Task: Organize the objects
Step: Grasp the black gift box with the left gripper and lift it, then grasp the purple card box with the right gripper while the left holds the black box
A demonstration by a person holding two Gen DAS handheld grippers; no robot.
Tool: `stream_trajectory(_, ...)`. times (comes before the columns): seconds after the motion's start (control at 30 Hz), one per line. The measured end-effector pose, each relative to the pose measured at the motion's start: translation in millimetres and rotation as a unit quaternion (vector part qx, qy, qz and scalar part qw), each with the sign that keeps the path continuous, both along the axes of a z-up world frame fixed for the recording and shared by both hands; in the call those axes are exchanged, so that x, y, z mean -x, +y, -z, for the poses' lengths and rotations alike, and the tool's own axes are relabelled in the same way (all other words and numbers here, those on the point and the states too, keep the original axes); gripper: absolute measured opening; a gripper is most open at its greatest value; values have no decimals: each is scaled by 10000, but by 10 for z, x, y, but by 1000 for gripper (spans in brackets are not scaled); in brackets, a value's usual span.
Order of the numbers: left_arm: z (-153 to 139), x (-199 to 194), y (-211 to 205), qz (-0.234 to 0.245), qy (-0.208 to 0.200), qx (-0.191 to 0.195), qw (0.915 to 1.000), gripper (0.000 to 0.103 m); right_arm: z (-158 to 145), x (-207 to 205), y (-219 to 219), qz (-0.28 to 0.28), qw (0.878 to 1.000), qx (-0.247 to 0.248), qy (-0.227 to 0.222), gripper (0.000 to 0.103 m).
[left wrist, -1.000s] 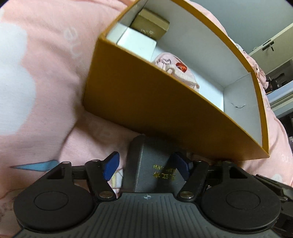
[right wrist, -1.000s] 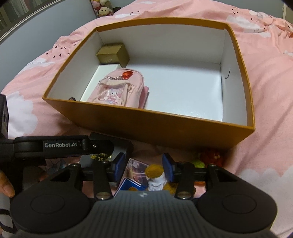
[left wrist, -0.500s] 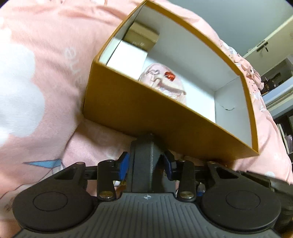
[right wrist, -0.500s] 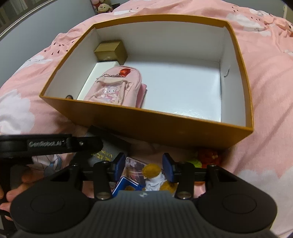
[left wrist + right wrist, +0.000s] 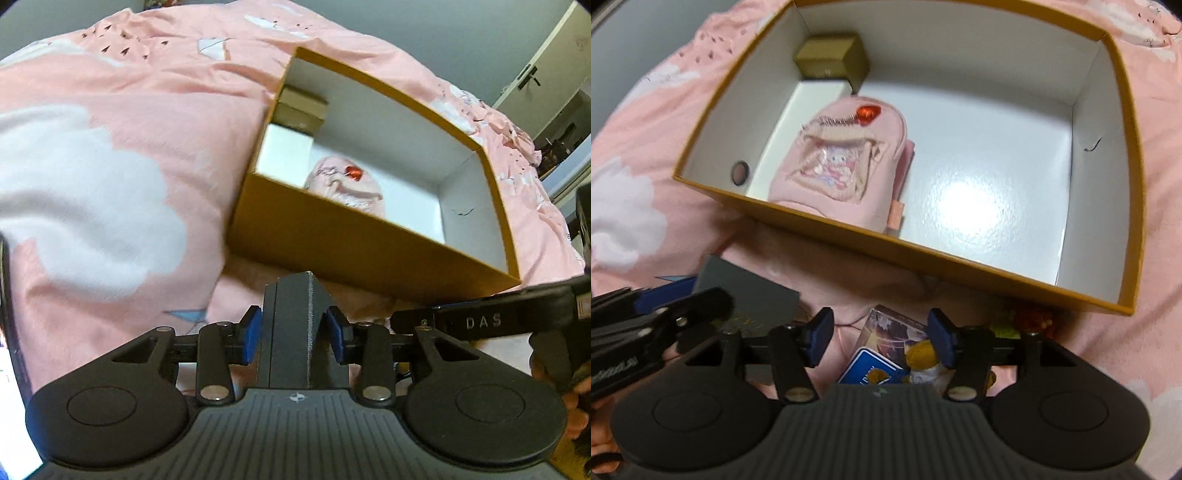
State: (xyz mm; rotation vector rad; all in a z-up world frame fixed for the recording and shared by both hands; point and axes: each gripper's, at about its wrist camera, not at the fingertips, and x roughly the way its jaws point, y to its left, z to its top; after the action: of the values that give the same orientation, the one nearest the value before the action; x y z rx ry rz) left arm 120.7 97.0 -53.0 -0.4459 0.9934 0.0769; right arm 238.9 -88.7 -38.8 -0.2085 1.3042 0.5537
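The left hand-held gripper [image 5: 293,338] pinches a dark grey box [image 5: 295,332] between its blue pads [image 5: 250,336]; the box stands upright in the grip, clear of the pink bedspread [image 5: 110,155], on the near side of the orange carton [image 5: 354,251]. In the right wrist view the same grey box [image 5: 746,295] shows at the near left, just outside the carton's near wall [image 5: 923,258].

The right hand-held gripper [image 5: 879,338] has its jaws spreading. Its pads press on nothing. Below and between them, on the bed, lie a printed card packet [image 5: 892,330], a blue card [image 5: 871,367] and a small yellow plush toy [image 5: 921,356]. A red and green item [image 5: 1027,319] lies near the carton's near right corner; it is too dim to identify.

The carton sits open on the bed. Inside, a gold box [image 5: 833,57] occupies the far left corner, with a white box [image 5: 812,107] just in front of it. A pink mini backpack [image 5: 842,158] with a red heart charm [image 5: 868,110] lies along the left half, resting partly on the white box. The right half of the floor is bare white.

A person's fingers [image 5: 576,391] show at the right edge of the left wrist view.
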Motion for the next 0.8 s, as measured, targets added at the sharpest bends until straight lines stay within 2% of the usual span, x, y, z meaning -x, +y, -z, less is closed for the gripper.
stream_trajectory(0.27,111,46,51,29,83,200,9998,43,239,-179,182,-119,9954,733,606,63)
stream_trajectory(0.37,124,52,66,39,79,258,9996,43,329,-205,236,-228,9916,1003,781,66)
stream_trajectory(0.47,138,60,82,55,77,314,9995,43,460,-266,193,-121,9848,1112,1325,75)
stream_trajectory(0.53,151,60,84,76,83,361,9993,43,544,-295,149,-41,9818,1155,1505,83)
stream_trajectory(0.6,166,61,86,95,95,392,9991,43,598,-327,105,124,9803,1049,1668,83)
stream_trajectory(0.67,170,64,91,103,101,400,9991,43,602,-322,97,152,9810,984,1664,78)
stream_trajectory(0.73,168,70,98,93,110,413,9990,43,531,-270,137,33,9846,940,1470,69)
stream_trajectory(0.8,160,78,98,91,112,409,9991,43,430,-203,189,-113,9882,915,1225,65)
